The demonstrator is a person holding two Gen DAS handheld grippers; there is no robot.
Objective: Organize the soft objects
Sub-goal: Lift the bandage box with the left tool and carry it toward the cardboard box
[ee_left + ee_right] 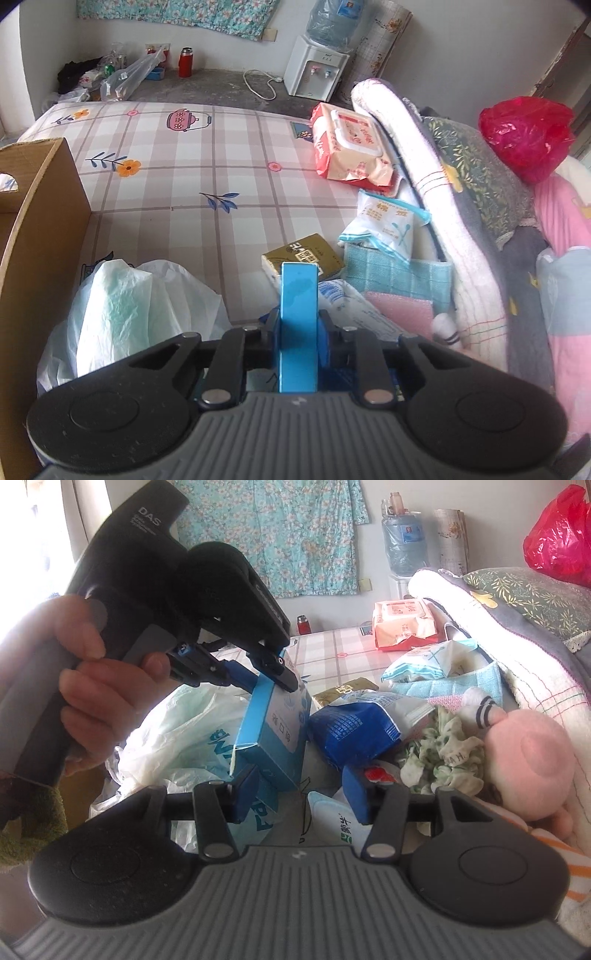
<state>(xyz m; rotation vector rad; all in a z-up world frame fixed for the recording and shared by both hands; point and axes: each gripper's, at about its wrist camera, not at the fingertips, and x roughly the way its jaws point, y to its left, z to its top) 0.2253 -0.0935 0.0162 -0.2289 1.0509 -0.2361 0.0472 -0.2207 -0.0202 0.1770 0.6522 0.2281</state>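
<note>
Left gripper (pixel 280 672) clamped on blue box (pixel 273 731) above white plastic bag (pixel 122 295); right gripper (pixel 303 797) half-wide, empty.

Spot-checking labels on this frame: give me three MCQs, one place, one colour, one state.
1. Where is the cardboard box in the left wrist view?
A. left edge
B. right edge
C. on the floor by the dispenser

2. What colour is the plastic bag on top of the bedding pile?
A. green
B. red
C. black

3. What is the left gripper doing?
A. open over the bed
B. shut on nothing
C. shut on the blue carton

Answers: 1 A, its brown wall fills the left edge. 2 B, it is bright red. 3 C, its jaws clamp the carton's top end, as the right wrist view shows.
</note>
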